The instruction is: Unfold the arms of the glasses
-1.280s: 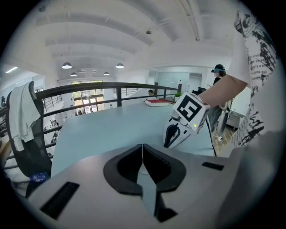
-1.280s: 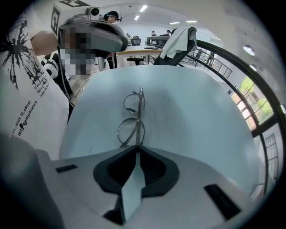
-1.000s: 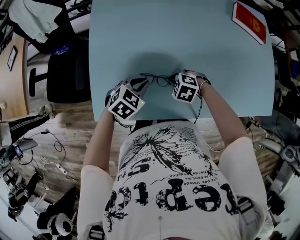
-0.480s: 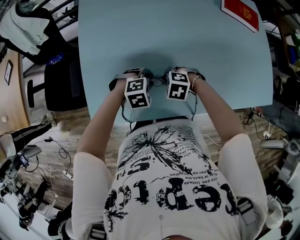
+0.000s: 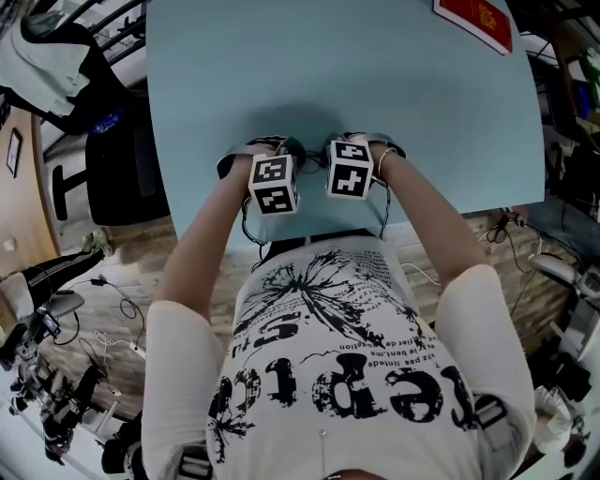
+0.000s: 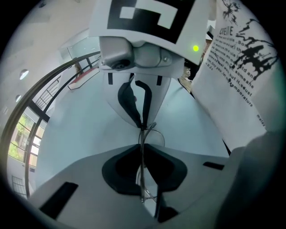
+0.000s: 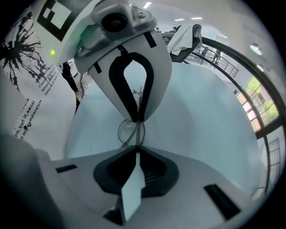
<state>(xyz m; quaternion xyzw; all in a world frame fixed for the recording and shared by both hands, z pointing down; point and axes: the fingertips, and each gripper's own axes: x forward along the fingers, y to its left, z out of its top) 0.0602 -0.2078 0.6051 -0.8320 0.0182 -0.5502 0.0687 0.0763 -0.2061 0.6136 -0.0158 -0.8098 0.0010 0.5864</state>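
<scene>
- The pale blue table (image 5: 375, 94) fills the upper part of the head view. A person in a white T-shirt with black print (image 5: 337, 375) leans over its near edge.
- The left gripper (image 5: 289, 148) and the right gripper (image 5: 324, 150) point steeply down and stand just beside each other, their marker cubes almost side by side.
- The thin dark wire-framed glasses (image 6: 144, 134) hang between the two grippers over the near part of the table. Whether they touch it I cannot tell.
- In the left gripper view, the left gripper (image 6: 142, 154) has its jaws pressed together on the wire frame. The right gripper (image 6: 143, 125) pinches the same frame just beyond.
- In the right gripper view, the right gripper (image 7: 136, 152) is likewise clamped on the glasses (image 7: 136, 129), one round lens showing just past its tips, with the left gripper (image 7: 138, 120) opposite.
- A flat red box (image 5: 473, 21) lies at the far right corner, well apart.
- A black office chair (image 5: 117, 173) stands left of the table.
</scene>
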